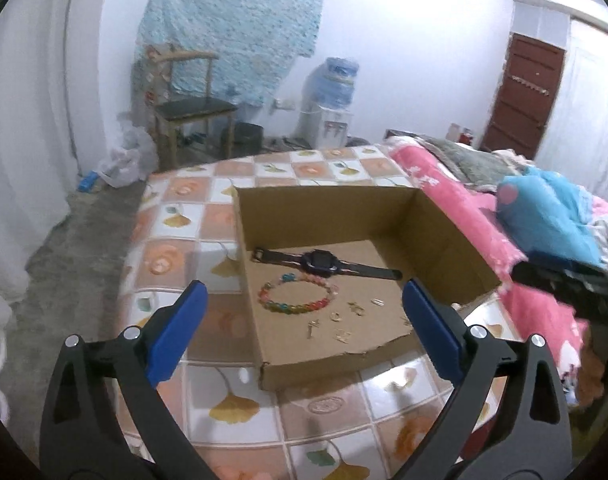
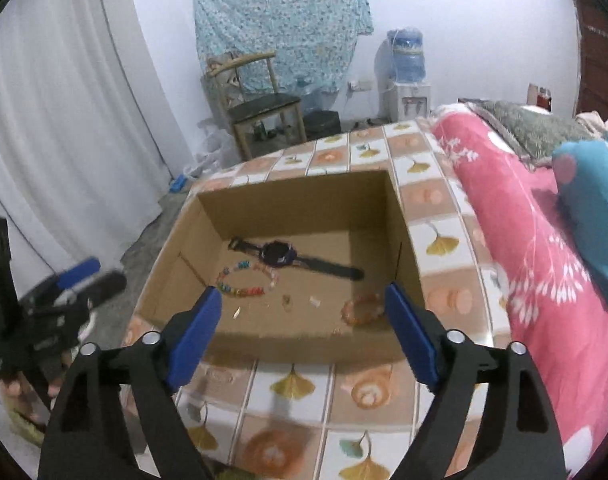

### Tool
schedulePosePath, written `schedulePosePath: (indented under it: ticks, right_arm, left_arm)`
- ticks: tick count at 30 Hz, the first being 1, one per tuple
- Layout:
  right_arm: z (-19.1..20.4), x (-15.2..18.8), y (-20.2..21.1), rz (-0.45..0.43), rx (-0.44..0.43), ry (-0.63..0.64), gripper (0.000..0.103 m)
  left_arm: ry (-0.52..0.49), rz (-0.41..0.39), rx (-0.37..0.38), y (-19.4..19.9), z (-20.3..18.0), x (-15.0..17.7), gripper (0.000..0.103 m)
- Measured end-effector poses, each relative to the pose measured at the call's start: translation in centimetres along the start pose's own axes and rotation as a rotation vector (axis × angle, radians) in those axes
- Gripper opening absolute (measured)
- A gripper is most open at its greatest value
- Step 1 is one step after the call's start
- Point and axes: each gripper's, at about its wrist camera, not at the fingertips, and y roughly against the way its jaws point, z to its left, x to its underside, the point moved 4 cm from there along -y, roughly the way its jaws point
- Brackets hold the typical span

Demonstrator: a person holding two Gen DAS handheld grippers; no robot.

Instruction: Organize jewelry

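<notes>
The jewelry lies loose on the floor of an open cardboard box [image 1: 443, 220] at the centre of both my views. A black watch [image 1: 317, 262] stretches flat across the middle of the box floor, strap ends out to either side. Just below it in the left view sits a bracelet of many-coloured beads [image 1: 298, 294], lying in a ring, close to the watch but apart from it. Lower right of that, several small gold-coloured pieces [image 1: 339, 318] are scattered near the box's torn front edge; they are too small for me to name. In the right view an orange bead bracelet [image 2: 363, 310] rests by the box's right wall, at the lower right of the box floor.

My left hand-held gripper [image 1: 304, 320] stands spread wide, blue pads either side of the box's near end, with nothing between them. My right hand-held gripper [image 2: 302, 322] is likewise spread wide and holds nothing; its pads frame the box's front wall.

The box sits on a bench [image 2: 292, 392] covered in a checked cloth with ginkgo leaves. A bed with a pink quilt [image 2: 515, 248] lies along the right of the frame. At the back stand a wooden chair [image 2: 260, 100] and a water dispenser [image 2: 403, 76].
</notes>
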Motion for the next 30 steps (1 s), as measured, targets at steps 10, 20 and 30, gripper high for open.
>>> schedulePosePath:
  ticks: [10, 20, 30]
  right_arm:
    - [0.6, 2.6, 1.8, -0.035, 0.159, 0.013, 0.092]
    - [1.8, 2.7, 3.3, -0.107, 0.287, 0.058, 0.096]
    - [1.1, 4.9, -0.2, 0.092, 0.307, 0.03, 0.096]
  left_arm:
    - [0.015, -0.075, -0.151, 2.2, -0.4, 0.6, 0.095]
    - [0.059, -0.047, -0.219, 2.6, -0.1, 1.3, 0.095]
    - [0.128, 0.137, -0.235, 0.2, 0.0, 4.7, 0.095]
